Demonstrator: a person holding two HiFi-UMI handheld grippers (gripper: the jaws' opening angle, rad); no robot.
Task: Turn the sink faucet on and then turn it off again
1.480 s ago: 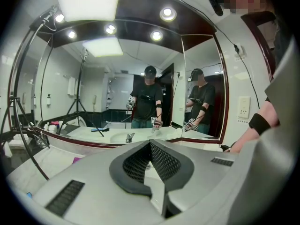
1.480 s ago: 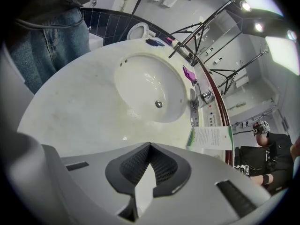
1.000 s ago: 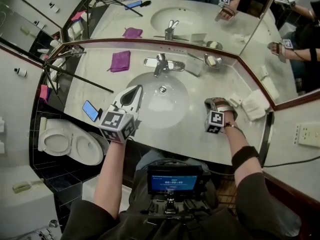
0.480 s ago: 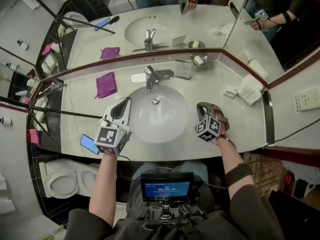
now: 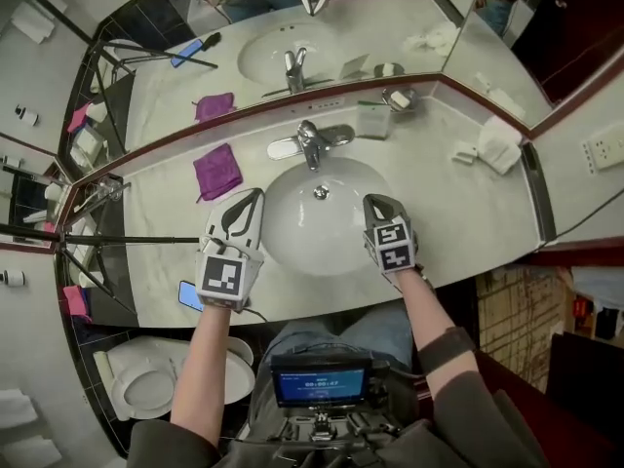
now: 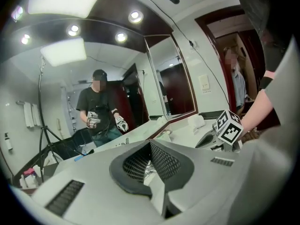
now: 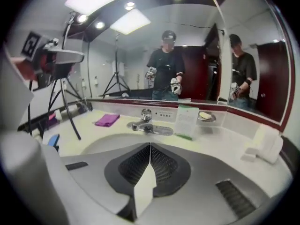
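The chrome faucet (image 5: 312, 142) stands behind the white basin (image 5: 292, 247), and no water shows. My left gripper (image 5: 248, 199) hovers over the basin's left rim, shut with nothing in it. Over the right rim my right gripper (image 5: 375, 203) is shut too, and empty. Both point at the faucet and stay short of it. In the right gripper view the faucet (image 7: 145, 121) lies straight ahead beyond the closed jaws of that gripper (image 7: 150, 147). The left gripper view shows its gripper (image 6: 150, 145) shut, with the right gripper's marker cube (image 6: 228, 128) off to the right.
A purple cloth (image 5: 216, 171) lies left of the faucet. A blue phone (image 5: 187, 293) sits at the counter's front left. A sign card (image 5: 372, 120), a soap dish (image 5: 398, 98) and folded towels (image 5: 500, 144) stand to the right. Tripod legs (image 5: 117, 239) cross the left end, a mirror behind.
My right gripper has moved left from the counter's right side to the basin's right rim and rolled. The left gripper has shifted a little along the left rim. Both stay shut.
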